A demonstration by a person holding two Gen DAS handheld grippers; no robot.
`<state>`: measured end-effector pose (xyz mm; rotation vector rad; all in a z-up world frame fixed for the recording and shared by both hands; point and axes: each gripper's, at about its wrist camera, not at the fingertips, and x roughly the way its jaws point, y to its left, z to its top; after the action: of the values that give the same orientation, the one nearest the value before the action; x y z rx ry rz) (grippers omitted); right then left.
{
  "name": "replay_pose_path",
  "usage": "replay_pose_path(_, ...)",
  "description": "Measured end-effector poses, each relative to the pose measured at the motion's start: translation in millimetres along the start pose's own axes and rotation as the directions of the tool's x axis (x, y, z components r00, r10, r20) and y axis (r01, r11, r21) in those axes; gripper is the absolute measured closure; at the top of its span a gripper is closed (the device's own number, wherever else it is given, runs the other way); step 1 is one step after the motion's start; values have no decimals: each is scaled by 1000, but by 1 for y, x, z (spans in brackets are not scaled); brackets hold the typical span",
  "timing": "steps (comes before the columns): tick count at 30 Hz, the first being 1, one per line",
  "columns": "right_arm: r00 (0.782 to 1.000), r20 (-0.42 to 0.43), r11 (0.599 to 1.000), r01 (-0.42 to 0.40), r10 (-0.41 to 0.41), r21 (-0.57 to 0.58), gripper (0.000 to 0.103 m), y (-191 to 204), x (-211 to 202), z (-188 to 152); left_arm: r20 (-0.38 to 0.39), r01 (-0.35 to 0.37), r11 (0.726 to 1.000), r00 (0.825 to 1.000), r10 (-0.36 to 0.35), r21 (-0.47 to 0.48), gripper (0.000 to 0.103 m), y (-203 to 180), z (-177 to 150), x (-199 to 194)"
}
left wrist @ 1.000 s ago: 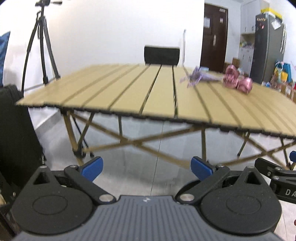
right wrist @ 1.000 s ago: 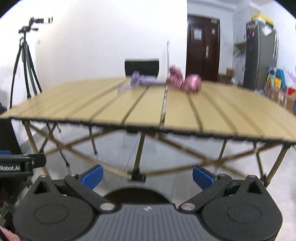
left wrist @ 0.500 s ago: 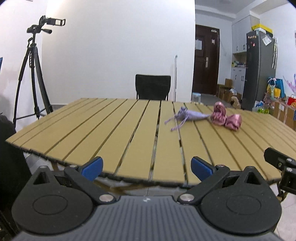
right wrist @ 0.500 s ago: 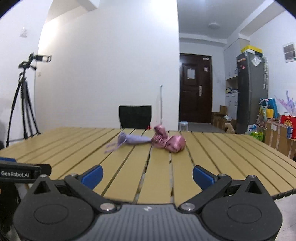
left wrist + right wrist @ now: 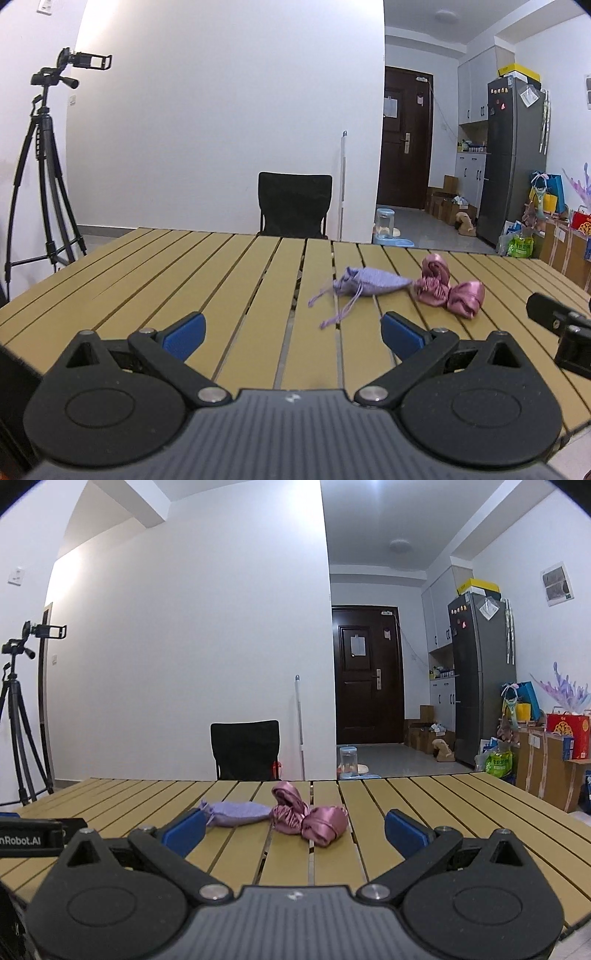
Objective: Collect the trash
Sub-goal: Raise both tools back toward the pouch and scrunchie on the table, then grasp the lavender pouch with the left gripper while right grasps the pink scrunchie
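A lilac drawstring pouch [image 5: 369, 285] lies on the slatted wooden table [image 5: 207, 280], its cords trailing toward me. Touching its right end is a crumpled pink satin cloth [image 5: 448, 290]. My left gripper [image 5: 291, 334] hovers open over the table's near part, short of the pouch, nothing between its blue pads. In the right wrist view the same pouch [image 5: 238, 813] and pink cloth [image 5: 310, 819] lie ahead on the table [image 5: 424, 812]. My right gripper [image 5: 293, 830] stands open and empty, a little short of them.
A black chair [image 5: 293, 208] stands behind the table's far edge. A camera tripod [image 5: 40, 177] is at the left wall. A fridge [image 5: 480, 679], boxes and bags [image 5: 546, 753] crowd the right side. The right gripper's body [image 5: 561, 328] shows at the right edge.
Both grippers rose from below table level to above its top and came nearer the pouch and pink cloth. Both stayed open.
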<state>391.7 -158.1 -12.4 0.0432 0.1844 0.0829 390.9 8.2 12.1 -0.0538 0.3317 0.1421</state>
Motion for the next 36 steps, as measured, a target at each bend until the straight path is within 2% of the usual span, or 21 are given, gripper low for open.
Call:
replay_pose_path(6, 1000, -23, 1000, 7, -7, 23, 0, -7, 40, 7, -3, 10, 1000, 1000, -10, 11, 0, -11, 17, 32)
replay_pose_path(12, 997, -83, 997, 5, 1, 71, 0, -23, 92, 13, -32, 24, 1000, 999, -24, 2, 0, -18, 28, 69)
replay_pose_path(23, 978, -207, 1000, 1, -4, -17, 0, -21, 189, 28, -86, 31, 999, 996, -32, -16, 0, -26, 32, 128)
replay_pose_path(31, 926, -377, 998, -38, 20, -41, 0, -18, 262, 26, -131, 42, 999, 990, -45, -29, 0, -30, 41, 157)
replay_pose_path(36, 901, -432, 999, -40, 27, -21, 4, -16, 289, 12, -150, 55, 998, 987, -53, 9, 0, -38, 48, 172)
